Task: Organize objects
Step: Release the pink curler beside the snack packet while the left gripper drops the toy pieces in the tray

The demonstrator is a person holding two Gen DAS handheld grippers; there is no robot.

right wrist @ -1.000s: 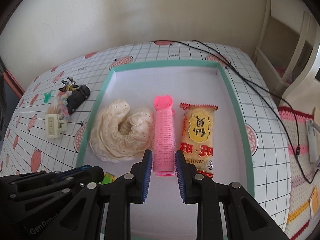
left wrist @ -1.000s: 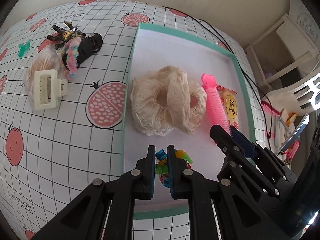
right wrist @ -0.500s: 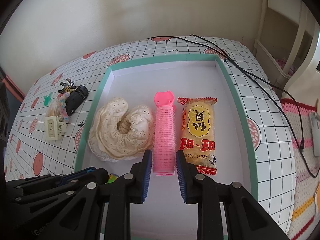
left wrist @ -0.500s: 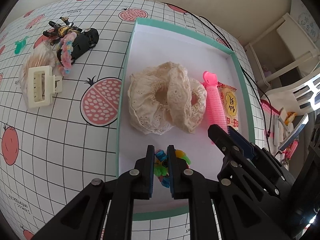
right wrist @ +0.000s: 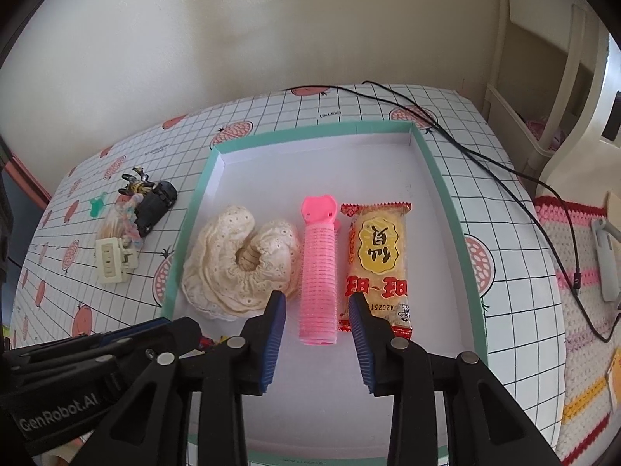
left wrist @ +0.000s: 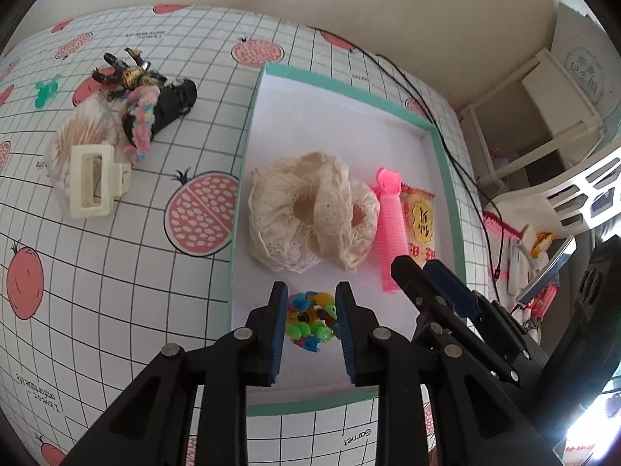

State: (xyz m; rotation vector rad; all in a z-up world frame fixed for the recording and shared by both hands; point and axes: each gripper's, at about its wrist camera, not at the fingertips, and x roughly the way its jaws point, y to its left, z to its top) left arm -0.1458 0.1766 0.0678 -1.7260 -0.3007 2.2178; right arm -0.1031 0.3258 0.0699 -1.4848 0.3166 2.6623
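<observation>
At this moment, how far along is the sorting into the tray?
Done: cream scrunchie, pink hair roller, snack packet and colourful toy lie in the tray. In hand: nothing; left gripper and right gripper are open. Left: claw clip, pastel scrunchie, figurine, outside.

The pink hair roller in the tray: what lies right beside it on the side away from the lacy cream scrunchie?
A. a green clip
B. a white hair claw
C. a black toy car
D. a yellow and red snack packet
D: the snack packet lies alongside the pink hair roller, opposite the scrunchie, inside the tray.
</observation>
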